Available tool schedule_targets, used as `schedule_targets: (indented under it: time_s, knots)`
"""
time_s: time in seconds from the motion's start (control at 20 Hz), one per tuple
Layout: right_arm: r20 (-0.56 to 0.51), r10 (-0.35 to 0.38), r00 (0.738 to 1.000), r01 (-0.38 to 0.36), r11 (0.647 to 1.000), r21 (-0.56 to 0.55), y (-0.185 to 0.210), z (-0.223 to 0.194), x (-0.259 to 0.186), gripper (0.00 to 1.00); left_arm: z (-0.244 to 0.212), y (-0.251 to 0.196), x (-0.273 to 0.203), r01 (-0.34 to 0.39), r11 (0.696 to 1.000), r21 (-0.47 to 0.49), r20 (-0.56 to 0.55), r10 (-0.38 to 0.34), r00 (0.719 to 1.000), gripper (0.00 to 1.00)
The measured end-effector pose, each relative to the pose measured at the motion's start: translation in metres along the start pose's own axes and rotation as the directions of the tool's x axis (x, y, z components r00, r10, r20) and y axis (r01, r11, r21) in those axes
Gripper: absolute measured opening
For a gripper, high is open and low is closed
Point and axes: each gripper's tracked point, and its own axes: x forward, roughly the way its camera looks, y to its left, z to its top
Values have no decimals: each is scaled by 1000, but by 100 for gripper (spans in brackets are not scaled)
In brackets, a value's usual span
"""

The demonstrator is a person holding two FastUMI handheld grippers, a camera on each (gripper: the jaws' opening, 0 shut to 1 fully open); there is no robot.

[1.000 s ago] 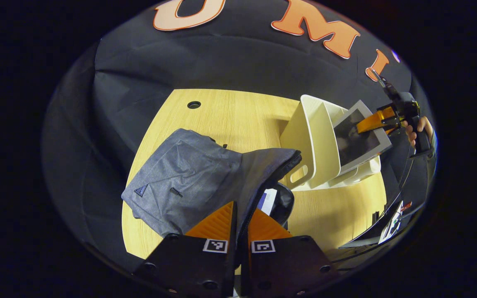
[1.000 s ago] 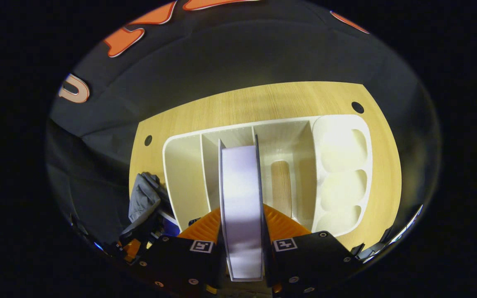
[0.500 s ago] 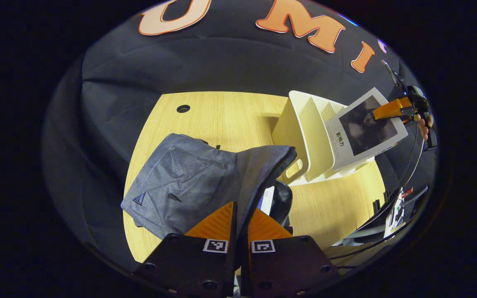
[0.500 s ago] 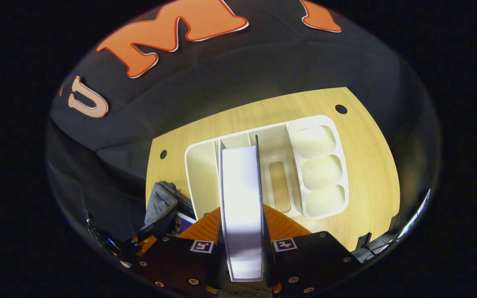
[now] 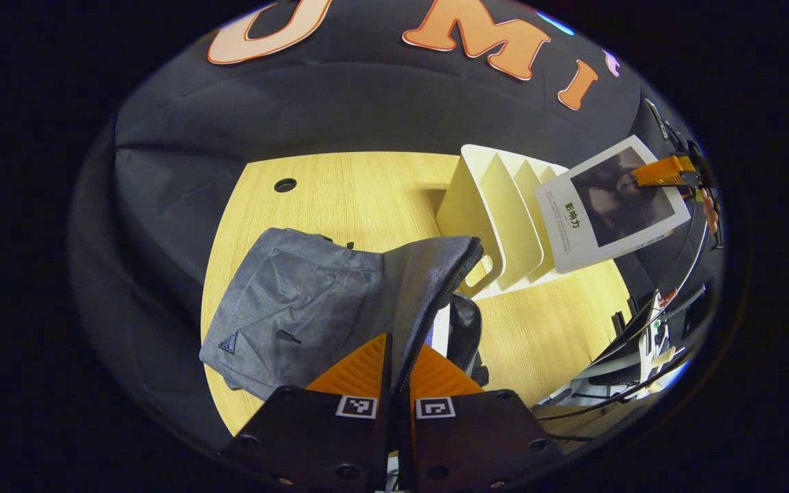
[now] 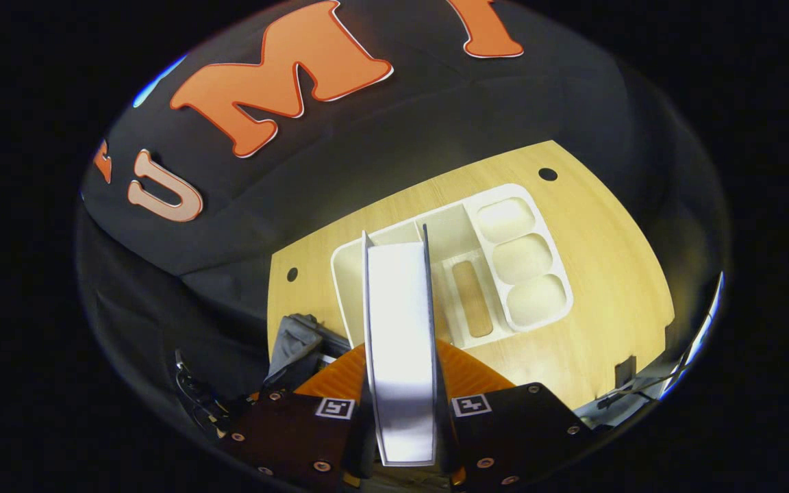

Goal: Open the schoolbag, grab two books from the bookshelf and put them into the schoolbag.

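The grey schoolbag [image 5: 312, 301] lies on the wooden table [image 5: 346, 198]. Its zipped edge is lifted, and my left gripper [image 5: 398, 346] is shut on that flap. A book [image 5: 440, 330] shows inside the opening. The white bookshelf [image 5: 497, 219] stands behind the bag. Up and to the right of it, a white book with a dark cover picture [image 5: 610, 205] hangs in the air in my right gripper [image 5: 668, 171]. In the right gripper view that book [image 6: 400, 294] is seen edge-on, with the right gripper [image 6: 400, 352] shut on it above the bookshelf [image 6: 497, 267]. The schoolbag [image 6: 295, 342] is at lower left.
The bookshelf has several upright slots and three round-cornered trays [image 6: 524, 260] at one end. Small round holes [image 5: 285, 185] pierce the tabletop. Cables and gear [image 5: 648, 342] hang past the table's right edge. A hand [image 5: 709, 209] holds the right gripper.
The right gripper has lifted the book up out of the bookshelf, which now looks smaller and farther below. The left gripper keeps hold of the bag flap.
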Motion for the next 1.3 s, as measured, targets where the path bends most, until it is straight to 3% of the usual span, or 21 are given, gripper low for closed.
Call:
schedule_targets:
  time_s: [0.3, 0.7, 1.3]
  knots:
    - [18, 90, 996, -91, 994, 68, 20, -35, -8, 37, 2, 7, -2, 28, 999, 38, 3, -29, 1000, 6]
    - [3, 240, 971, -240, 970, 32, 67, -85, 2, 37, 17, 25, -14, 25, 997, 75, 26, -27, 999, 7]
    - [-92, 360, 929, -350, 931, 105, 108, -168, 69, 36, 43, 47, -37, 4, 993, 114, 74, -13, 997, 7]
